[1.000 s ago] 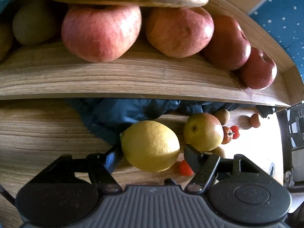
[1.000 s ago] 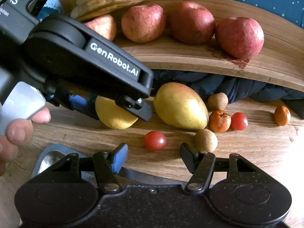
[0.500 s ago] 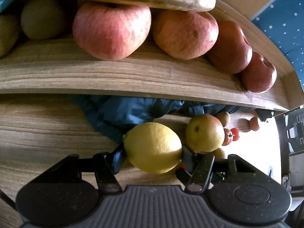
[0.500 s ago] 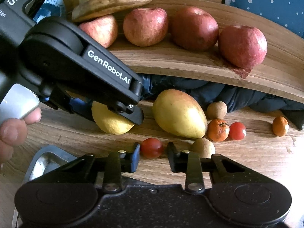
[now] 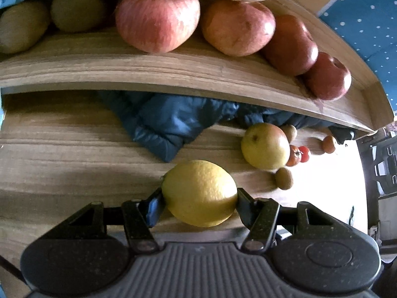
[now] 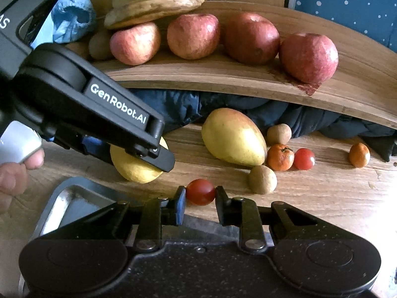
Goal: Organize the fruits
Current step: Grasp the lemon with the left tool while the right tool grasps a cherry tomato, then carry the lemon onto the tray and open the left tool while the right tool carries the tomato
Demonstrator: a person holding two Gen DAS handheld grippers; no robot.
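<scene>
My left gripper [image 5: 199, 198] is shut on a yellow lemon [image 5: 199, 192], held just above the wooden table [image 5: 62, 168]. The lemon [image 6: 135, 167] also shows in the right wrist view, partly hidden by the left gripper's body [image 6: 99, 114]. My right gripper [image 6: 200, 198] is shut on a red cherry tomato [image 6: 200, 191] low over the table. A yellow-red mango [image 6: 233, 136] lies behind, with a kiwi [image 6: 263, 180], a mandarin [image 6: 280, 157] and another tomato [image 6: 304, 159] beside it.
A wooden shelf [image 6: 223, 74] holds several red apples [image 6: 309, 58], bananas [image 6: 158, 2] and kiwis [image 5: 77, 10]. Dark blue cloth [image 5: 168, 124] lies under it. A metal tray [image 6: 72, 203] sits at the near left. Another mandarin [image 6: 359, 152] lies far right.
Both grippers closed: the left on the lemon, the right on the cherry tomato. The left gripper has pulled back from the shelf with the lemon.
</scene>
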